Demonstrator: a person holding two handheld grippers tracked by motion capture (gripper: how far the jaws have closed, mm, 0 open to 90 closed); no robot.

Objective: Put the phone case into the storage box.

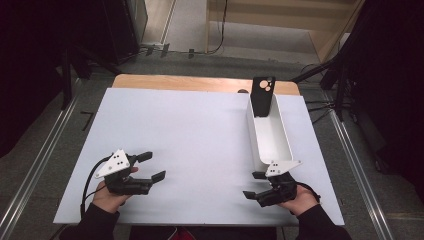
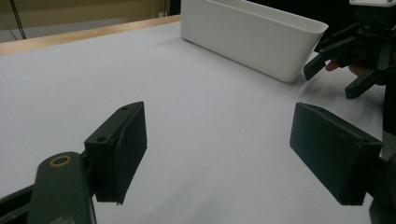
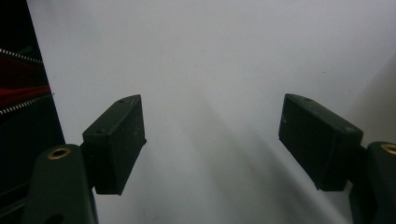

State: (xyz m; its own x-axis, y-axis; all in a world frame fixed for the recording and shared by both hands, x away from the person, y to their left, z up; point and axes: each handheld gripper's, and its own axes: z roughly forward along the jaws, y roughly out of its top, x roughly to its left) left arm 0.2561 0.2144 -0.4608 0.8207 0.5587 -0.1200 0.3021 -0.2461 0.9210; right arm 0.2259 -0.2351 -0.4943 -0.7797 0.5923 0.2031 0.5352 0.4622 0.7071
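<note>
High view: two black handheld grippers, both released.
Left gripper [image 1: 150,165] holds nothing; right gripper [image 1: 254,184] empty, long white plastic bin [image 1: 270,135] just beyond it.

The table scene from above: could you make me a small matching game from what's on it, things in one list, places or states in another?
Things:
1. white bin
2. black phone case
3. left gripper
4. right gripper

Descriptions:
a. open, empty, at the table's near left
b. leaning upright in the bin's far end
c. lying lengthwise on the table's right side
d. open, empty, just below the bin's near end

Pairs: 1-c, 2-b, 3-a, 4-d
</note>
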